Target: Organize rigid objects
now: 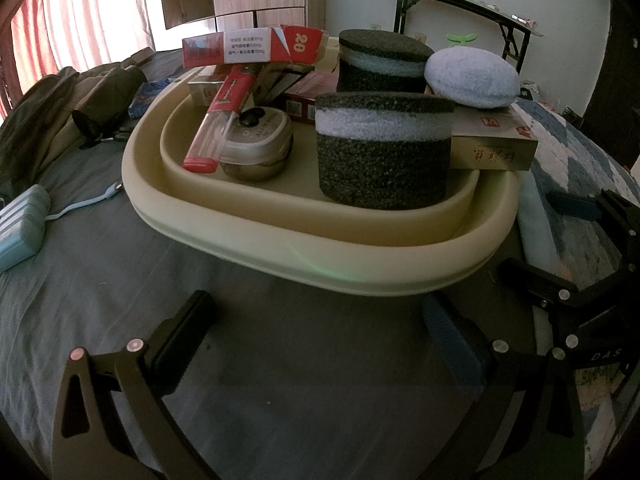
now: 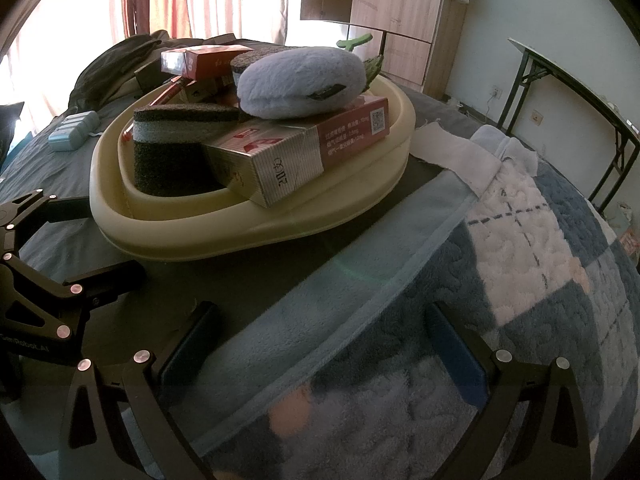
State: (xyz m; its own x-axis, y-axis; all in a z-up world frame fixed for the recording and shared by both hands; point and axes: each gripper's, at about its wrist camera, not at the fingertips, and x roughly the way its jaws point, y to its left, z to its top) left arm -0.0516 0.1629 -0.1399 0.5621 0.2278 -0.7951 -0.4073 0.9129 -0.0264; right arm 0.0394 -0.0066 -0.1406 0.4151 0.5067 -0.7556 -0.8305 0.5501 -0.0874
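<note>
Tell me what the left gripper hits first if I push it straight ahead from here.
Most likely the near rim of the cream tray. The left gripper is open and empty over bare grey bedsheet, with nothing between it and that rim. Height above the bed is unclear.

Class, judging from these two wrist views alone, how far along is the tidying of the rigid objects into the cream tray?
Mostly done, it seems: the cream tray already holds cartons, a round tin, two dark foam cylinders and a blue plush pad. In hand: nothing; the left gripper and right gripper are both open and empty. Possibly left: the pale blue case on the bedsheet beside the tray.
</note>
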